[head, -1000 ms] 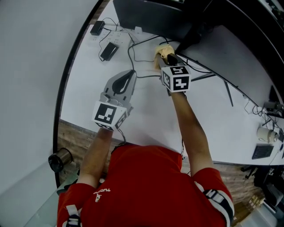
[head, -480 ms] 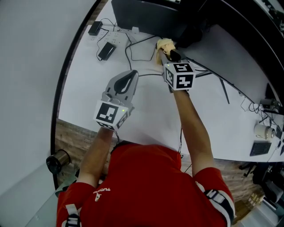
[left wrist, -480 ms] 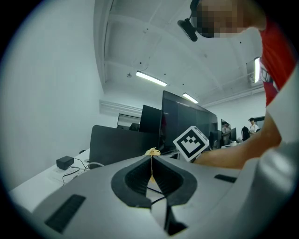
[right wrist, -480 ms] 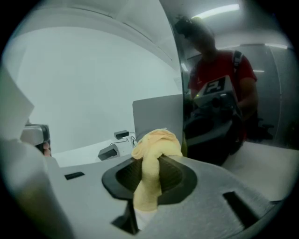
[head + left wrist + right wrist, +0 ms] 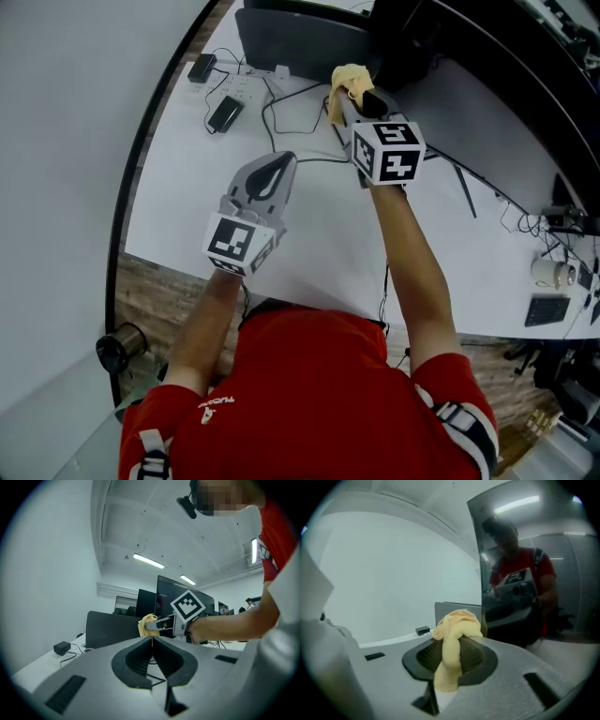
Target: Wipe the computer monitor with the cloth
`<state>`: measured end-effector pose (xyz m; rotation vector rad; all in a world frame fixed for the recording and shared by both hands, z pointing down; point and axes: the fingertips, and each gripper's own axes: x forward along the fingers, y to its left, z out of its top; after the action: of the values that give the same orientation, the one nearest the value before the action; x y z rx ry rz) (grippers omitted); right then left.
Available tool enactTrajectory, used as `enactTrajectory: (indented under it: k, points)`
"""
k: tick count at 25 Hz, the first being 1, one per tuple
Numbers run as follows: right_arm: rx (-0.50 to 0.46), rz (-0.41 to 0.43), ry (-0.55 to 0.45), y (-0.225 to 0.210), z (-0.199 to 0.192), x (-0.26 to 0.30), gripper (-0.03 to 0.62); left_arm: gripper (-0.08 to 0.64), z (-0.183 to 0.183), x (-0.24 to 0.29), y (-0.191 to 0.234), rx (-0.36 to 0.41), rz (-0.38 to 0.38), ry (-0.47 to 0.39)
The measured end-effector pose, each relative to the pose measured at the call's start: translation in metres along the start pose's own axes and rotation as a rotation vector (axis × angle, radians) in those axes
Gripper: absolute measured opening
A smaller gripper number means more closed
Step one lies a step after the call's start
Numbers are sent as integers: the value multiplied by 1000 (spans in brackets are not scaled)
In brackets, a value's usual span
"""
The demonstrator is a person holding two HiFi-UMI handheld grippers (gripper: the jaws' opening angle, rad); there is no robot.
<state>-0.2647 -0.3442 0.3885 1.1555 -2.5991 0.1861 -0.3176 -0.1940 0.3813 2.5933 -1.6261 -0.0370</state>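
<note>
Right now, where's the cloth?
The yellow cloth is clamped in the right gripper, top centre of the head view, above the white desk. In the right gripper view it sits just left of the monitor edge.

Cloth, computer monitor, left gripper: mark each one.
cloth (image 5: 457, 623), right gripper view, bunched top above the jaws.
computer monitor (image 5: 520, 573), right gripper view, reflective screen.
left gripper (image 5: 152, 638), left gripper view, between its closed fingertips.

A white table (image 5: 187, 187) fills the middle of the head view. At its upper left lie a black plug box (image 5: 225, 113), a white power strip (image 5: 246, 86) and thin black wires (image 5: 267, 112). A white cup (image 5: 548, 273) sits far right (small, blurry). A shiny can (image 5: 117, 349) stands on the brown floor (image 5: 155, 291), lower left.
</note>
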Motion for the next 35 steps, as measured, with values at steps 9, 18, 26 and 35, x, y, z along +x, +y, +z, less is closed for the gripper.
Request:
enactTrajectory:
  k: [9,18,26,35]
  points:
    - [-25,0,-60,-1,49,-24,74,9,10,8,-16,-12,-35,-15]
    - [-61,13,-185,1,127,-53,74,9,30,18,-27,-1,-55,-43]
    - [-102,15,-281,2,184,-75,74,9,42,24,-31,18,-71,-51]
    - [-126,25,-359,6,223,-102,74,9,66,28,-39,44,-83,-77]
